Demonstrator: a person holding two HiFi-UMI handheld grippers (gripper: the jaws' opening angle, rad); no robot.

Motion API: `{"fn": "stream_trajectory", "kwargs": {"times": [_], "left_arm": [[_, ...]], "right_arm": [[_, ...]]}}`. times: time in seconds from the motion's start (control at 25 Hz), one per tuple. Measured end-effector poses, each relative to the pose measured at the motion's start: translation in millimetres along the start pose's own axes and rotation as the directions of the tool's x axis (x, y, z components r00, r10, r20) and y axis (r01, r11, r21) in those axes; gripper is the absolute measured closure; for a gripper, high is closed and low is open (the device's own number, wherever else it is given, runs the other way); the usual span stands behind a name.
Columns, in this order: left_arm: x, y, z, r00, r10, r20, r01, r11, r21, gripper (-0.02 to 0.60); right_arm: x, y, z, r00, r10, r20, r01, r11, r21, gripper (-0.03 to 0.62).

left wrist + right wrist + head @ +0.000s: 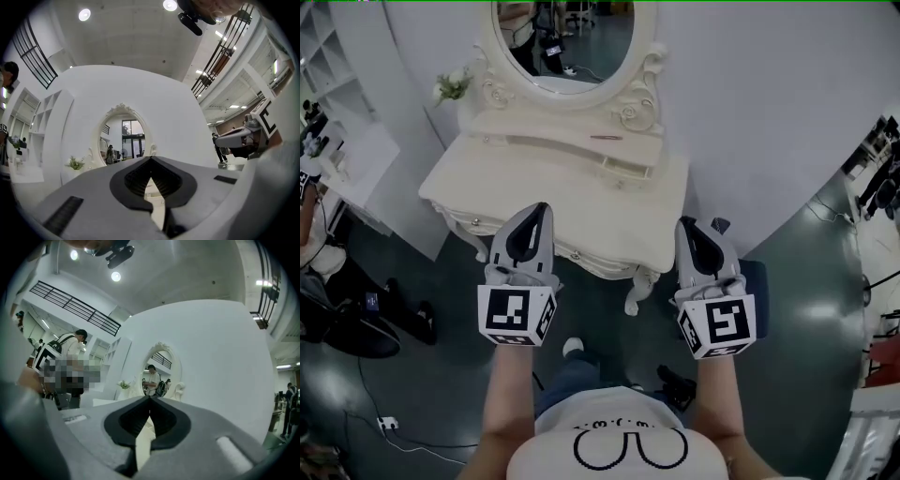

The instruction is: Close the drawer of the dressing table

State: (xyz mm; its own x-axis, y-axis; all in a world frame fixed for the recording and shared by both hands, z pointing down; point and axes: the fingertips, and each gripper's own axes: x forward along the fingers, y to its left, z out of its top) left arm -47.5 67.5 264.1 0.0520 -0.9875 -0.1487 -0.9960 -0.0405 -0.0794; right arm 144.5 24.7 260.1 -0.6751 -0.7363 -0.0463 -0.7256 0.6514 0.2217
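Against the curved white wall stands the dressing table (487,183) with its oval mirror (572,37). A small drawer (628,167) on the upper tier's right looks pulled out a bit, so closing seems not yet started. Left gripper (540,212) and right gripper (687,227) hover near the table's front edge, both with jaws pressed together, gripping nothing, touching no drawer.

Dim, greyish head view; 2 round ceiling lamps (84,14) glare overhead; gripper views bend, perhaps blur, at edges.
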Motion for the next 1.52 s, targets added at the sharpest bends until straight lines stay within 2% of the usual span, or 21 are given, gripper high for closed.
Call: {"fn": "stream_trajectory", "kwargs": {"times": [0.4,0.72,1.0,1.24,1.4,1.52], "left_arm": [[53,83,-33,0.994,-0.104,-0.033,0.102,0.994,-0.045,0.583],[76,103,-57,0.988,-0.142,-0.061,0.136,0.987,-0.083,0.583],[109,109,-74,0.986,-0.144,-0.088,0.137,0.987,-0.084,0.583],[163,107,-83,0.983,-0.147,-0.108,0.141,0.988,-0.066,0.583],[204,104,-89,0.983,-0.145,-0.115,0.139,0.989,-0.056,0.583],[230,102,-96,0.983,-0.139,-0.123,0.133,0.99,-0.054,0.583]], "right_arm": [[82,29,-9,0.99,-0.123,-0.07,0.122,0.992,-0.022,0.589],[104,29,-26,0.978,-0.168,-0.125,0.168,0.986,-0.017,0.589],[131,5,-47,0.973,-0.184,-0.142,0.189,0.982,0.019,0.589],[166,-33,-68,0.968,-0.191,-0.162,0.201,0.978,0.049,0.588],[191,-67,-81,0.966,-0.193,-0.17,0.208,0.975,0.074,0.554],[209,-89,-89,0.967,-0.19,-0.173,0.209,0.973,0.099,0.474]]}}
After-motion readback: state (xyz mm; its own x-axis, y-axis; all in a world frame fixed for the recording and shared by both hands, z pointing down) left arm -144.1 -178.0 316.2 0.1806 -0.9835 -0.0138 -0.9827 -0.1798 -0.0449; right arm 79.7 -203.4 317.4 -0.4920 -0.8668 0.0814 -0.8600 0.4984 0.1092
